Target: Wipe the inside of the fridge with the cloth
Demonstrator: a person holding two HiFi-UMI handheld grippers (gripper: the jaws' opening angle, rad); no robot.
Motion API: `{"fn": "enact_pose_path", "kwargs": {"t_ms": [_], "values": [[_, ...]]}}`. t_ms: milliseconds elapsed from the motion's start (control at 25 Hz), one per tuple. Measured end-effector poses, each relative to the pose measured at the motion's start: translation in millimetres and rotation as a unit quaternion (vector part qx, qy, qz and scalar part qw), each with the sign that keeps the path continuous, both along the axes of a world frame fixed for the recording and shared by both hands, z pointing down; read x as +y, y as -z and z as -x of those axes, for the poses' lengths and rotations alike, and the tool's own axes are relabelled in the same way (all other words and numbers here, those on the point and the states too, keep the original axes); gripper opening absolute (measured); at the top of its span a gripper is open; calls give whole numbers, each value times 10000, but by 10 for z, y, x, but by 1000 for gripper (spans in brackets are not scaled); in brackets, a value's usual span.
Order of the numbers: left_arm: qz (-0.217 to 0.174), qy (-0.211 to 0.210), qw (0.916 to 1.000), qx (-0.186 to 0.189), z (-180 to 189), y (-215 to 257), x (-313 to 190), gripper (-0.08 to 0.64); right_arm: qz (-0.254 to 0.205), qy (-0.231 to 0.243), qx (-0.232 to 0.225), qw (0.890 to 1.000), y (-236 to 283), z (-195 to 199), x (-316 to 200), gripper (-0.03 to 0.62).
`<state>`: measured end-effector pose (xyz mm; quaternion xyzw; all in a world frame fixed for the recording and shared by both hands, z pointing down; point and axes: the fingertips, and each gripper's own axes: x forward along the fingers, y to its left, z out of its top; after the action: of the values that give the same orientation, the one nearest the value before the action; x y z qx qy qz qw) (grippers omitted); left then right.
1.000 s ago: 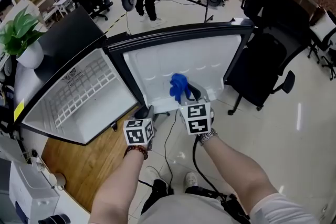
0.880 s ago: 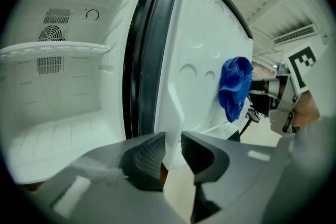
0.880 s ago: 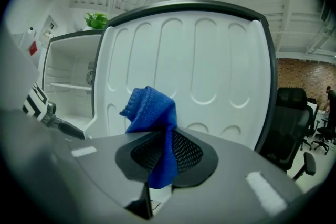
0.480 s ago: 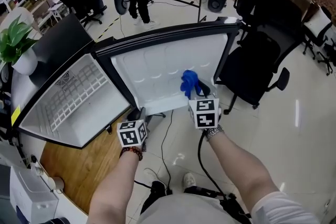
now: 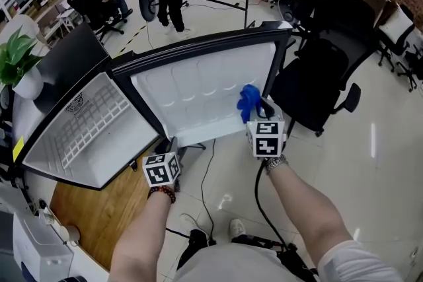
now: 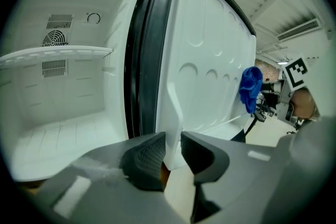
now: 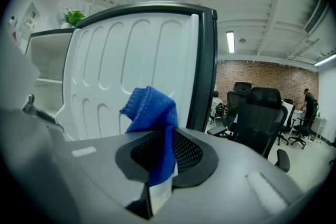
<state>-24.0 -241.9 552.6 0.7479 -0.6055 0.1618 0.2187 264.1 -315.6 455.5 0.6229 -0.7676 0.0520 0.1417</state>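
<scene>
Cloth: soft, light, floppy; I've got it pinched mid-fold in my right gripper, with a tuft poking past the jaws.
Left gripper: clamped on the stiff fridge door edge.
Panel: just ahead of the cloth.

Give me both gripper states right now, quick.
Left gripper: jaws closed on the edge of the fridge door.
Right gripper: jaws closed on the blue cloth.
</scene>
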Motion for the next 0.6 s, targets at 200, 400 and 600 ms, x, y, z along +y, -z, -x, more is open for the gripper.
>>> {"fn": "enact_pose_path", "kwargs": {"t_ms": [200,400,600], "values": [[16,25,10000,-21,0,-3,9,100,-11,-26,25,10000,12,-94,2,46],[5,29,10000,-26,-18,10,23,98,-43,80,17,10000,30,-39,61,46],[17,-24,10000,11,-24,9,35,100,-189,653,-77,9977,84,480,232,46]]}}
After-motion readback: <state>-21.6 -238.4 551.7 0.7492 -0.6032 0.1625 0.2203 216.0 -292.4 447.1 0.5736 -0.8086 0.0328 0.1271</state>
